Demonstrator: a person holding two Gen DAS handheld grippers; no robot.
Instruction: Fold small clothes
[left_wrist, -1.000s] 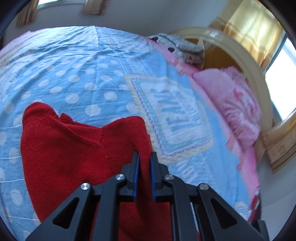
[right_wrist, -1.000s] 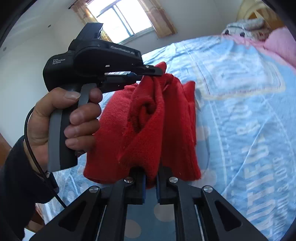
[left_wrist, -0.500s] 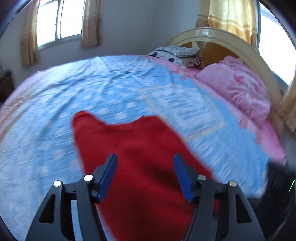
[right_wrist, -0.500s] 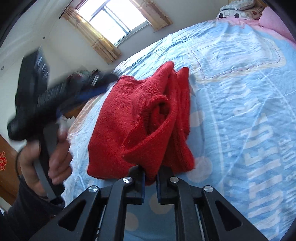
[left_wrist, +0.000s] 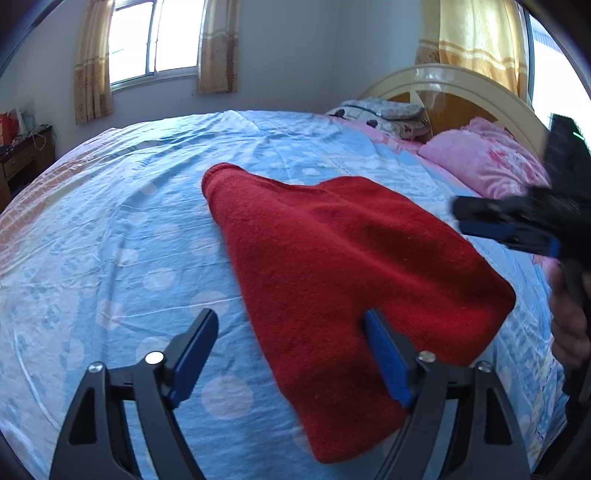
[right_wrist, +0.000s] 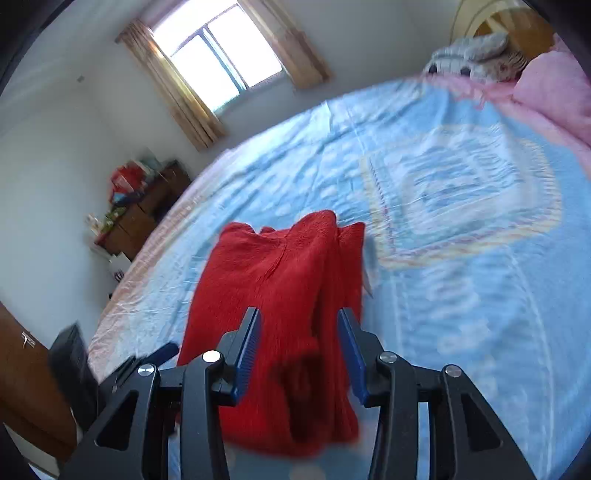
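Observation:
A red knitted garment (left_wrist: 332, 266) lies folded on the blue dotted bedspread (left_wrist: 129, 221). My left gripper (left_wrist: 291, 332) hovers over its near end with the jaws wide and still opening; the pads press on nothing, though the right finger overlaps the cloth. In the right wrist view the same red garment (right_wrist: 280, 291) lies beyond my right gripper (right_wrist: 299, 332). Those jaws are also opening, and cloth shows through the gap without touching the blue pads. The right gripper (left_wrist: 517, 225) also shows blurred at the left wrist view's right edge, held by a hand (left_wrist: 569, 321).
A pink pillow (left_wrist: 484, 162) and a grey patterned bundle (left_wrist: 384, 114) lie by the curved headboard (left_wrist: 461, 88). A wooden dresser (right_wrist: 144, 210) with clutter stands by the wall under a curtained window (right_wrist: 221, 62). The left gripper's blurred body (right_wrist: 74, 362) sits low left.
Both grippers were shut on the red garment and held it up; both have let go, and it now lies flat on the bed. The left gripper pulled back; the right one rose.

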